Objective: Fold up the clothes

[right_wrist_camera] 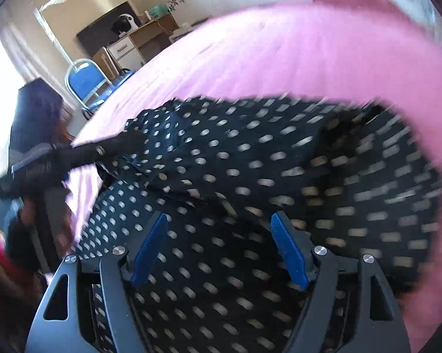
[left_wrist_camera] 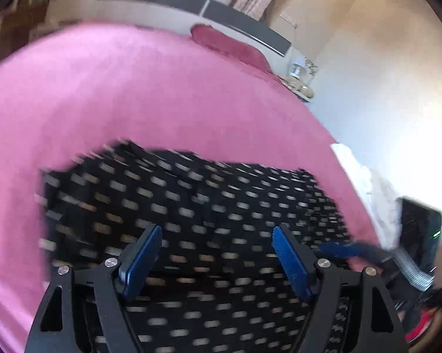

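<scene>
A wide bed with a pink cover (left_wrist_camera: 132,94) fills the room, a dark pink pillow (left_wrist_camera: 229,44) by its headboard; a blue metal-framed chair (right_wrist_camera: 87,81) stands beside a wooden desk (right_wrist_camera: 150,33).

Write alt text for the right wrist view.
The open right claw hovers over a black polka-dot garment spread on a pink bedspread. The left claw reaches onto the garment's far-left edge; the image is motion-blurred.

No readable text, label or number shows anywhere, though motion blur may hide small print.
</scene>
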{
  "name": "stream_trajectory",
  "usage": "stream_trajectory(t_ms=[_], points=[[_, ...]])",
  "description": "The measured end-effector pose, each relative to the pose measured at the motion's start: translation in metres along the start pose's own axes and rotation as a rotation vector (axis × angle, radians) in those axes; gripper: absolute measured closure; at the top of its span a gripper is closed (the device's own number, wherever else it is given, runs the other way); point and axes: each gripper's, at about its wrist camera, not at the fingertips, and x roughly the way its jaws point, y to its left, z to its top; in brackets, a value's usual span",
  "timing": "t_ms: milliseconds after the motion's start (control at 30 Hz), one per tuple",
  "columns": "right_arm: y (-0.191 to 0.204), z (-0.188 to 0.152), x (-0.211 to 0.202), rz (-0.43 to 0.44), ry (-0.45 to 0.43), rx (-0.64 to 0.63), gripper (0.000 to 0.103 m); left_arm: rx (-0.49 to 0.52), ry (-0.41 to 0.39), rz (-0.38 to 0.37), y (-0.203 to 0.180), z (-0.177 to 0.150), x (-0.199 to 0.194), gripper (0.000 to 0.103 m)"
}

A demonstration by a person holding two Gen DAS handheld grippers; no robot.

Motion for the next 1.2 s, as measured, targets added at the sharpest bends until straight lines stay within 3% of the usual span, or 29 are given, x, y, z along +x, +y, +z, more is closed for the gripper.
stream_trajectory(t_ms=[100, 167, 233, 333, 433, 500, 600, 700, 800, 900, 1000, 1100, 1200], points=[[-0.023, 0.009, -0.013, -0.219, -0.024, 0.005, 0.024, -0.035, -0.026, 0.016, 0.020, -0.002, -0.010, 0.023], [-0.061, -0.005, -0.012, -0.275, 0.052, 0.037, 0.023, -0.050, -0.043, 0.020, 0.028, -0.002, -0.015, 0.023], [-0.088, -0.013, -0.008, -0.240, 0.099, 0.094, 0.023, -0.051, -0.059, 0.014, 0.028, -0.002, -0.020, 0.023], [-0.098, -0.018, -0.040, -0.262, 0.034, 0.158, 0.023, -0.031, -0.106, 0.010, 0.019, -0.006, -0.038, 0.023], [-0.084, -0.032, -0.066, -0.202, -0.043, 0.154, 0.022, 0.022, -0.105, 0.042, 0.013, -0.017, -0.049, 0.023], [-0.074, -0.042, -0.061, -0.160, 0.002, 0.091, 0.021, 0.030, -0.033, 0.091, 0.024, -0.025, -0.041, 0.023], [-0.081, -0.055, -0.036, -0.139, 0.163, 0.074, 0.021, 0.021, -0.043, 0.078, 0.034, -0.033, -0.051, 0.023], [-0.090, -0.057, -0.061, -0.128, 0.125, 0.185, 0.021, 0.012, -0.087, 0.058, 0.024, -0.036, -0.088, 0.023], [-0.077, -0.064, -0.101, -0.139, 0.067, 0.183, 0.020, 0.051, -0.071, 0.081, 0.004, -0.059, -0.106, 0.023], [-0.059, -0.083, -0.109, -0.161, 0.134, 0.144, 0.020, 0.093, -0.007, 0.100, -0.029, -0.088, -0.096, 0.022], [-0.026, -0.091, -0.097, -0.169, 0.204, 0.084, 0.020, 0.132, 0.048, 0.096, -0.049, -0.128, -0.092, 0.022], [0.022, -0.105, -0.076, -0.226, 0.263, -0.071, 0.020, 0.191, 0.098, 0.141, -0.068, -0.166, -0.087, 0.022], [0.047, -0.128, -0.064, -0.265, 0.309, -0.127, 0.020, 0.228, 0.127, 0.189, -0.074, -0.198, -0.091, 0.022]])
